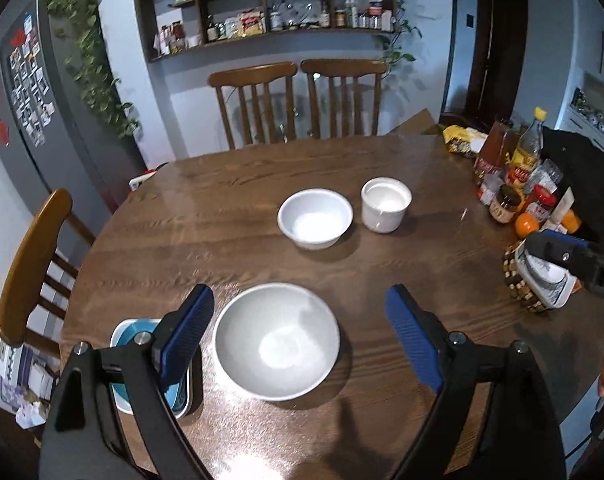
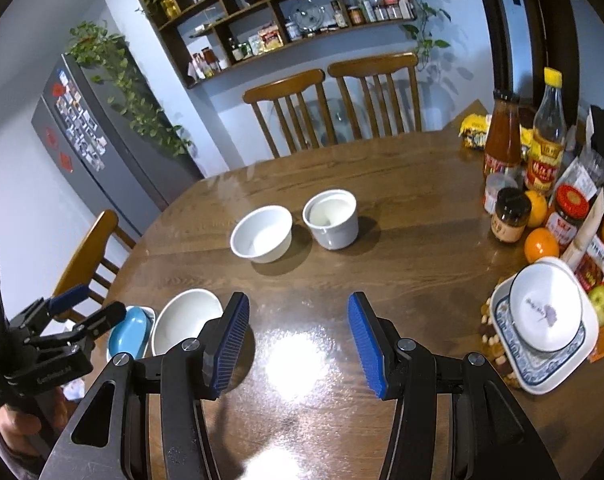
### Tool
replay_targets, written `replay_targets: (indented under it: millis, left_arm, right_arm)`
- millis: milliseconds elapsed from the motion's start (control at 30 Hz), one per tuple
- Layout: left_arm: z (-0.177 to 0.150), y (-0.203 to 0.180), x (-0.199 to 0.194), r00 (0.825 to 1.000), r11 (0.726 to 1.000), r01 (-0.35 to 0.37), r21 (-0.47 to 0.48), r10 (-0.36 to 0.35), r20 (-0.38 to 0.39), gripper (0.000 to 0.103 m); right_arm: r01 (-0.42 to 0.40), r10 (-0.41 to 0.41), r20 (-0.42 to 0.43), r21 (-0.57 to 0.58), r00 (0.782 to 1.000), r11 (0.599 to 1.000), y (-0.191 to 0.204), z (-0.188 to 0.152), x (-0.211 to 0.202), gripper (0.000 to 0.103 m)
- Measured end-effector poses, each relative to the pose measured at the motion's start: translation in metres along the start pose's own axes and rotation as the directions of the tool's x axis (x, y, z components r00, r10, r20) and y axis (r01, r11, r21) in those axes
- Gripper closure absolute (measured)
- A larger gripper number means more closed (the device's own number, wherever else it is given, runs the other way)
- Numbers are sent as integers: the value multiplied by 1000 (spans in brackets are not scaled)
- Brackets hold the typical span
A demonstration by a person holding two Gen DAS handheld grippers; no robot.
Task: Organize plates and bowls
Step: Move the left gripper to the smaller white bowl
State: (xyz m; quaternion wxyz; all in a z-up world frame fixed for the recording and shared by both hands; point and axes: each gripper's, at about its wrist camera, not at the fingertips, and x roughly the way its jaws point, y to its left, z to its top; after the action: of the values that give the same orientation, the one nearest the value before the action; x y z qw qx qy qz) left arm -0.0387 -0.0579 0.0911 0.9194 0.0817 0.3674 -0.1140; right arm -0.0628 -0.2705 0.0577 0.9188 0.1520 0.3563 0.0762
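My left gripper [image 1: 299, 300] is open and empty, its blue pads either side of a large white bowl [image 1: 276, 340] on the wooden table [image 1: 422, 280]. A blue dish [image 1: 129, 330] in a white tray lies at the near left. A smaller white bowl [image 1: 315, 218] and a white cup [image 1: 386, 204] stand mid-table. My right gripper [image 2: 297, 308] is open and empty over bare table; the large bowl [image 2: 183, 318] is left of it. A white bowl on a patterned square plate [image 2: 546, 316] sits at the right, on a beaded mat.
Bottles, jars and oranges [image 2: 542, 184] crowd the table's right edge. Wooden chairs [image 1: 293, 100] stand at the far side and at the left [image 1: 33, 264]. A grey fridge [image 2: 101, 152] is behind on the left. The left gripper shows in the right wrist view [image 2: 85, 304].
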Motion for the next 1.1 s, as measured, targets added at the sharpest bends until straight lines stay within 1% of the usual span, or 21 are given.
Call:
replay_targets:
  millis: [100,133,167,333,400,467,533,567,633,733,800,867,967,1033,1100]
  left_arm:
    - [7,-6,-9,999,1000,22,16,-22,42,10]
    - [9,-8,-11,998,999,29,23,-30,55,6]
    - [10,-10,-12,997,999,36,30,-38,63,4]
    - [29,-19,-15,994,996,67,65,-72,80,4]
    - [40,-22,-22,991,993,78,83,-87,105,4]
    - [48,-25,-30,986,991,84,101,-97,132,1]
    - [59,-29,-39,981,989,90,121,-110,163,1]
    - [64,-32,-42,977,987,99,129,-121,174,1]
    - [72,-36,-50,970,983,121,140,-147,193,1]
    - [86,-44,-61,958,973,163,162,-195,208,1]
    - [95,-49,-70,951,968,168,185,-208,228,1]
    - [102,-49,-75,947,966,165,197,-211,243,1]
    - [118,-48,-83,942,971,138,196,-190,278,1]
    - [127,-42,-83,944,978,108,178,-157,289,1]
    - [135,-33,-81,946,983,99,156,-141,291,1]
  right_arm:
    - [7,-7,19,-3,1000,1000,0,2,-8,51]
    - [7,-7,19,-3,1000,1000,0,2,-8,51]
    - [8,-8,21,1,1000,1000,0,3,-9,51]
    - [8,-9,30,39,1000,999,-4,9,-20,51]
    - [15,-17,52,38,999,999,-5,12,-30,51]
    - [31,-35,91,40,995,999,-5,18,-48,51]
    - [43,-48,126,43,991,998,-6,21,-65,50]
    - [50,-56,140,44,989,998,-6,22,-73,48]
    - [75,-82,173,47,981,996,-7,23,-87,31]
    - [127,-133,216,41,967,991,-7,28,-107,28]
    - [133,-140,230,47,963,990,-7,32,-115,28]
    - [125,-132,242,45,961,991,-6,39,-123,28]
    - [119,-123,255,30,959,992,-2,52,-129,28]
    - [111,-113,259,23,959,994,2,61,-129,28]
    - [88,-86,250,4,964,996,7,72,-123,28]
